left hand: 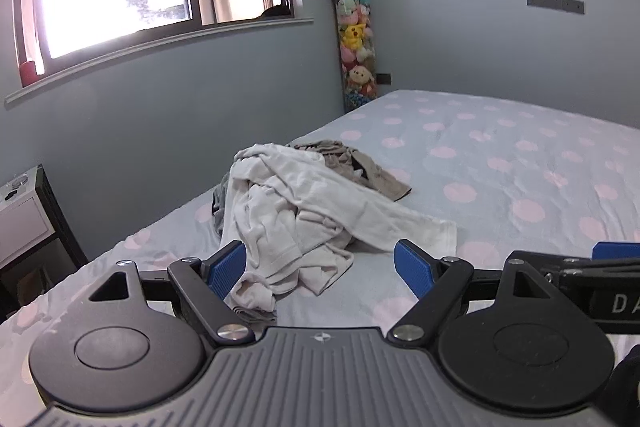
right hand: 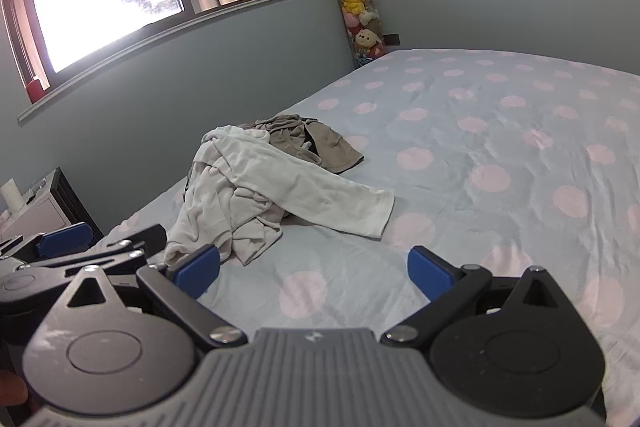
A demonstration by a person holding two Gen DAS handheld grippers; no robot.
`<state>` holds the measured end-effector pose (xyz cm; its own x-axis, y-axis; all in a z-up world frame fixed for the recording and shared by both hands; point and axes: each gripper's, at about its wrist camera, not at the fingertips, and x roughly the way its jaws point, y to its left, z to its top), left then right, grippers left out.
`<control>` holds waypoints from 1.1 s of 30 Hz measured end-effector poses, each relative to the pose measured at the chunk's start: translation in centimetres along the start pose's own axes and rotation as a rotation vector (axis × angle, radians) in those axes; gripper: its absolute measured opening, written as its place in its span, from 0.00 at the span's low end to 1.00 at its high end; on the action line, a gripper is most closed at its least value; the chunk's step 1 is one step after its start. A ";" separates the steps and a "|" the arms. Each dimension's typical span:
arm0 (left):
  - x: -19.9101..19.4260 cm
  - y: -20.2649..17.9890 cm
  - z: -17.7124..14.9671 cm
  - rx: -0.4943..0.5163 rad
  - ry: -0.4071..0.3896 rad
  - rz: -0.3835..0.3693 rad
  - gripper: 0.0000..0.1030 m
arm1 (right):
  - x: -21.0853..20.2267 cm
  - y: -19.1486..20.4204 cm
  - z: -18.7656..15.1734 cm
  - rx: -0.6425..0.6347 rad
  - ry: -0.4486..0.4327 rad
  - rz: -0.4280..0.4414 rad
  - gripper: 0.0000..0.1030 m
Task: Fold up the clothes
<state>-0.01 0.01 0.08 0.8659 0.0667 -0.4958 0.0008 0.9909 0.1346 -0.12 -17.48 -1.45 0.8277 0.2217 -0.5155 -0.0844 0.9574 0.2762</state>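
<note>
You are looking at a heap of unfolded clothes (left hand: 304, 203) lying crumpled on the bed (left hand: 520, 163), near its window-side edge. On top, a white long-sleeved garment (right hand: 256, 187) is sprawling in loose folds, with one sleeve (right hand: 340, 203) stretching out flat across the dotted sheet toward your right. Behind it, a taupe-brown garment (right hand: 320, 141) is lying bunched, partly tucked under the white one, with something dark showing in its folds. A bit of grey cloth (left hand: 220, 203) is peeking out from under the pile on its left side. Nothing in the heap is folded yet.
</note>
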 end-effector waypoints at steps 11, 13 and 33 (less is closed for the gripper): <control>-0.4 0.2 0.4 -0.032 -0.039 -0.011 0.79 | 0.1 0.3 -0.5 0.014 0.006 -0.005 0.98; -0.7 0.1 0.4 -0.041 -0.049 -0.015 0.79 | -0.2 0.0 -0.2 0.014 0.001 0.000 0.98; 0.4 -0.1 0.1 -0.008 -0.023 -0.048 0.78 | -0.4 0.0 -0.3 0.008 0.000 0.014 0.98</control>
<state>0.36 -0.05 0.00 0.8761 0.0167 -0.4819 0.0383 0.9938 0.1040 -0.59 -17.55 -1.52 0.8262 0.2353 -0.5119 -0.0916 0.9526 0.2901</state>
